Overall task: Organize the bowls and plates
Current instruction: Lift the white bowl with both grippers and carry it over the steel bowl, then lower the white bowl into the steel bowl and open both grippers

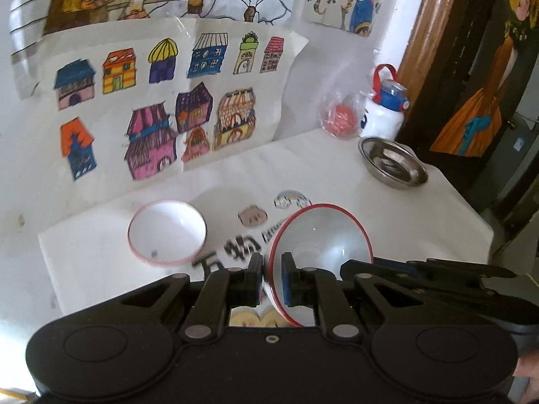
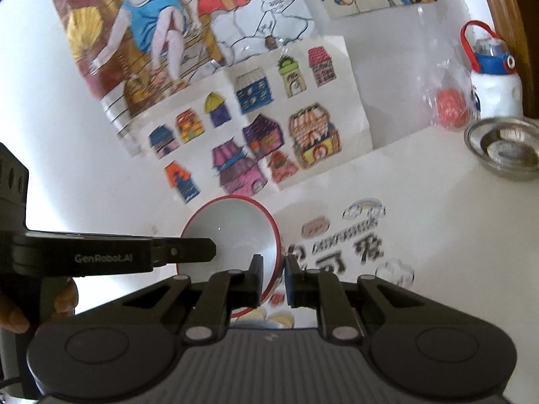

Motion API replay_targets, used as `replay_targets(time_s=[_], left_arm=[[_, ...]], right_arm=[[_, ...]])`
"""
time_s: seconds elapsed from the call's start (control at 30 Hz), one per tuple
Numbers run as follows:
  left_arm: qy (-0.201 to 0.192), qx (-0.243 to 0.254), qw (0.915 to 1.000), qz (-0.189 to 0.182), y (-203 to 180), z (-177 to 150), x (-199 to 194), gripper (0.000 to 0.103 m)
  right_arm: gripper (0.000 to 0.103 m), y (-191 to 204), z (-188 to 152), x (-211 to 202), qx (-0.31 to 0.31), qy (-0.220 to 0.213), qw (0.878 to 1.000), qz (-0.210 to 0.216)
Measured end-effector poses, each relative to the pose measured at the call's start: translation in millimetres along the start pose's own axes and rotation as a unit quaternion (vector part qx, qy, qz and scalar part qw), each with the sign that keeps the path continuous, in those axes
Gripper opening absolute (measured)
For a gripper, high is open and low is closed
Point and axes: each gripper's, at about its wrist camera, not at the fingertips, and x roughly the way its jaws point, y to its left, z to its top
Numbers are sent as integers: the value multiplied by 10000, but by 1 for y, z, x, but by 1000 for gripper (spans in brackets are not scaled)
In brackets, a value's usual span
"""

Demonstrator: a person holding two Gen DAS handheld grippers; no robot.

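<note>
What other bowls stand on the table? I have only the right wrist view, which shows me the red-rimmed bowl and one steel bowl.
Observer: A pink-rimmed bowl stands upright on the table, to the left of the red-rimmed bowl and apart from it.
Operator: Does the left gripper hold the red-rimmed bowl? My view shows that gripper only from the side.
Observer: Yes. The left gripper has its jaws shut on the rim, one inside the bowl and one outside.
Operator: Is something inside the pink-rimmed bowl?
Observer: It looks empty, apart from one small dark mark on the inner wall.
</note>
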Motion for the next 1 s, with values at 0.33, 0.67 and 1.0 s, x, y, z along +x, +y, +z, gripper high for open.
replay_targets(time_s=[0.33,0.67,1.0], left_arm=[[689,-211,9973,-103,-6,-53,-9,12],[1163,-122,9931,-79,-14,-72,1,12],[1382,-215,9902,-6,-11,-72,12,12]], right_arm=[[15,17,-42,-28,-326,543,9978,-176],[15,10,-61,-21,-356,981,9940,-316],[16,10,-61,-13,-417,1123,9923,-305]])
